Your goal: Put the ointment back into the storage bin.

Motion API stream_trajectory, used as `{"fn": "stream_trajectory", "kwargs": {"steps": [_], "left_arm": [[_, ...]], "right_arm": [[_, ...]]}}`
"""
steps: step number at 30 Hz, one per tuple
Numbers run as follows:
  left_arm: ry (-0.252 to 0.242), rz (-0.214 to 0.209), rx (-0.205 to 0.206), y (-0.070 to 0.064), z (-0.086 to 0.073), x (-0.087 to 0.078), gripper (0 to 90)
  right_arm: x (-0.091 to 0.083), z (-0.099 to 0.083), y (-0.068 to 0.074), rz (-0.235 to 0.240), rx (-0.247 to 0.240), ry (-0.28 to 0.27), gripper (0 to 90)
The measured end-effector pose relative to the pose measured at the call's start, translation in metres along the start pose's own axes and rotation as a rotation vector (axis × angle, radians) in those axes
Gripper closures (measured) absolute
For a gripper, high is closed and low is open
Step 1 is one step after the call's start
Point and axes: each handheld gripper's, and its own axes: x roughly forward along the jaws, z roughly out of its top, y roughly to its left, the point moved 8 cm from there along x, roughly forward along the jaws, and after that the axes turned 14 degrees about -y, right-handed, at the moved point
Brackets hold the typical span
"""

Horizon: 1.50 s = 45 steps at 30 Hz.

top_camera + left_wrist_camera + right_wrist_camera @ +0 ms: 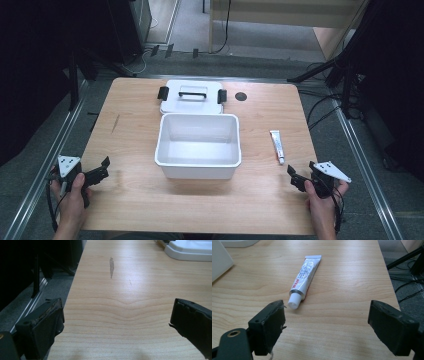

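An open white plastic box [198, 145] stands in the middle of the wooden table [135, 200]. Its white lid [192, 95], with a handle and black clasps, lies flat just behind it. A white tube [277, 146] with a white cap lies to the right of the box, cap toward me; in the right gripper view the tube [305, 277] is just ahead of the jaws. My right gripper [299, 178] is open near the table's front right, a little short of the tube's cap. My left gripper [100, 171] is open at the front left over bare wood.
A small dark round hole [241, 96] sits in the tabletop right of the lid. A dark streak [111, 267] marks the wood ahead of the left gripper. Metal rails [365, 165] run along both table sides. Cables and tripod legs [325, 70] lie on the floor at the back right.
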Motion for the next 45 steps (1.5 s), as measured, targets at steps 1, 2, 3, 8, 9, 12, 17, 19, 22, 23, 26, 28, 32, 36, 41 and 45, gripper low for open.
{"fn": "stream_trajectory", "kwargs": {"steps": [1, 2, 3, 8, 9, 12, 17, 19, 22, 23, 26, 28, 32, 36, 41, 45], "left_arm": [[-0.003, 0.001, -0.002, 0.000, 0.000, 0.000, 0.0], [-0.003, 0.001, -0.002, 0.000, 0.000, 0.000, 0.0], [-0.010, 0.009, -0.009, 0.001, 0.001, 0.000, 0.0], [-0.005, 0.019, -0.018, 0.003, 0.000, -0.001, 0.0], [-0.005, 0.020, -0.020, 0.003, 0.000, 0.000, 0.0], [-0.006, 0.020, -0.024, 0.004, 0.000, 0.000, 0.0], [-0.006, 0.022, -0.018, 0.003, 0.000, -0.001, 0.0], [-0.010, 0.026, -0.011, 0.003, 0.001, -0.001, 0.0], [-0.009, 0.035, -0.008, 0.003, 0.001, 0.000, 0.0], [-0.009, 0.035, -0.008, 0.003, 0.001, 0.000, 0.0], [-0.009, 0.035, -0.008, 0.003, 0.000, 0.000, 0.0], [-0.009, 0.036, -0.003, 0.003, 0.001, 0.000, 0.0], [-0.008, 0.033, 0.000, 0.002, 0.000, 0.000, 0.0], [-0.006, 0.033, -0.001, 0.002, 0.000, 0.000, 0.0], [-0.006, 0.032, 0.004, 0.002, 0.000, 0.001, 0.0], [-0.005, 0.031, 0.004, 0.002, 0.000, 0.001, 0.0]], "right_arm": [[0.000, 0.000, 0.000, 0.001, 0.005, 0.003, 14.3], [0.000, 0.000, 0.000, 0.003, 0.007, 0.006, 14.1], [0.000, -0.001, 0.000, 0.004, 0.008, 0.010, 14.3], [0.002, -0.006, 0.002, 0.000, -0.016, 0.081, 16.7], [0.002, -0.006, 0.002, 0.000, -0.016, 0.081, 16.7], [0.002, -0.002, 0.011, 0.019, -0.047, 0.130, 16.2], [0.003, 0.006, 0.021, 0.026, -0.103, 0.218, 19.2], [0.002, 0.010, 0.026, 0.046, -0.135, 0.284, 17.7], [0.002, 0.014, 0.037, 0.102, -0.169, 0.450, 14.6], [0.002, 0.014, 0.037, 0.102, -0.169, 0.450, 14.6], [0.005, 0.016, 0.044, 0.088, -0.188, 0.632, 16.3], [0.007, 0.017, 0.046, 0.062, -0.188, 0.726, 15.7], [0.014, 0.022, 0.047, 0.027, -0.227, 0.810, 18.7], [0.021, 0.029, 0.049, 0.037, -0.235, 0.845, 31.1], [0.037, 0.039, 0.051, 0.065, -0.193, 0.928, 30.6], [0.052, 0.044, 0.047, 0.046, -0.177, 0.924, 35.4]]}}
